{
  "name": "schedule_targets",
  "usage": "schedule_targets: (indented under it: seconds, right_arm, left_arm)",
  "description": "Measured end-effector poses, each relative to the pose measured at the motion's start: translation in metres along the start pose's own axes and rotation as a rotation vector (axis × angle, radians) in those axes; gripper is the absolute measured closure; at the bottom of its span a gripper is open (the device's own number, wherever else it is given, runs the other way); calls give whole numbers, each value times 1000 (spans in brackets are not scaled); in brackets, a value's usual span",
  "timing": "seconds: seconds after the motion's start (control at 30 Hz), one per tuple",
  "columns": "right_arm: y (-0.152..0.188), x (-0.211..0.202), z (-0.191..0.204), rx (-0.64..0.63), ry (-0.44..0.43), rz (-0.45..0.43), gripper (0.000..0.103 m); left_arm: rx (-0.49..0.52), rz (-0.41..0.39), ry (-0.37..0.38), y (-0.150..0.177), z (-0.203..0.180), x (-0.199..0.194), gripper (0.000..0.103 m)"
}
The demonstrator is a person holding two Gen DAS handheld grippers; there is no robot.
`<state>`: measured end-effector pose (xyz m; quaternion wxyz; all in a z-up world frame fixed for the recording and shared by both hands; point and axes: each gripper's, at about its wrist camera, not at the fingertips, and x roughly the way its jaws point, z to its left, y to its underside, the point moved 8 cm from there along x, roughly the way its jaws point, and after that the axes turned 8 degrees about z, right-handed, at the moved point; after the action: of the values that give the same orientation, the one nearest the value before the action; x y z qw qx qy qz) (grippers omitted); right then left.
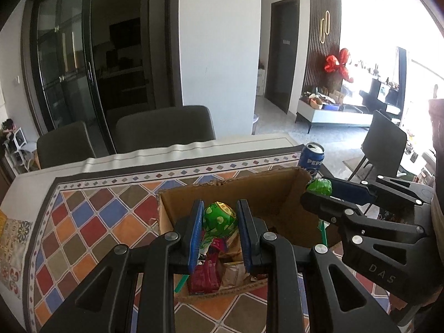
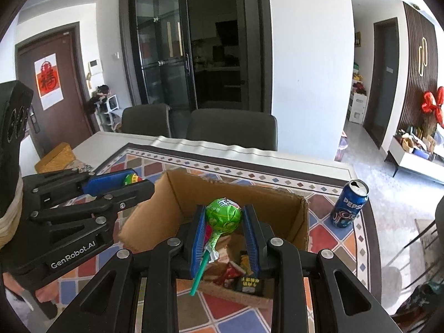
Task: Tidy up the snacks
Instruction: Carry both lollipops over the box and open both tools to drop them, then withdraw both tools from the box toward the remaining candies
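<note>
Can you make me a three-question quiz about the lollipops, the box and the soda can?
1. Where is the Pepsi can?
A. inside the box
B. on the tablecloth beside the cardboard box
C. on a chair

2. What colour are both lollipop wrappers?
A. green
B. red
C. blue

3. The right gripper is:
A. empty
B. holding a can
C. shut on a lollipop

B: the can stands outside the box. A: the left gripper also holds a green lollipop. C: the pads squeeze its head.

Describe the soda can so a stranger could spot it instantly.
Start at the table with the colourful diamond-patterned cloth and find the open cardboard box. Just right of the box, near the cloth's edge, stands the blue Pepsi can, upright, tab opened: the only can and the only blue container there.
</note>
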<state>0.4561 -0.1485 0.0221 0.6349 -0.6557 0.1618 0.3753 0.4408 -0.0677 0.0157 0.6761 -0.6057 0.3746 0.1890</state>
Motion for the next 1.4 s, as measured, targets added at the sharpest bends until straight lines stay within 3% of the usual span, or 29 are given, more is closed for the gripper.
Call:
schedule_targets:
  seconds: [0.13, 0.2, 0.23, 0.27, 0.3, 0.6, 0.7, 1.4]
  right_arm:
    - [-1, 13, -9, 12, 10, 16, 75]
    - [0, 18, -14, 24, 23, 16, 74]
    - [-1, 19, -15, 28, 27, 19, 67]
    - [0, 20, -18, 40, 33, 26, 57]
    - [2, 20, -21, 54, 39, 28, 57]
    - [25, -7, -17, 61, 44, 3, 56]
    - [37, -20, -15, 67, 59, -13, 52]
    - [114, -86, -6, 171, 53, -2, 52]
  left_arm:
    - [9, 12, 0, -1, -2, 12, 77]
    - [18, 14, -6, 0, -3, 15, 58]
    - [20, 12, -6, 0, -3, 14, 54]
    - [24, 5, -7, 1, -4, 13, 54]
    - [34, -1, -13, 2, -6, 10, 54]
    - [40, -27, -23, 28, -21, -17, 54]
    - [36, -30, -31, 39, -25, -29, 54]
    - [88, -51, 38, 97, -71, -86, 48]
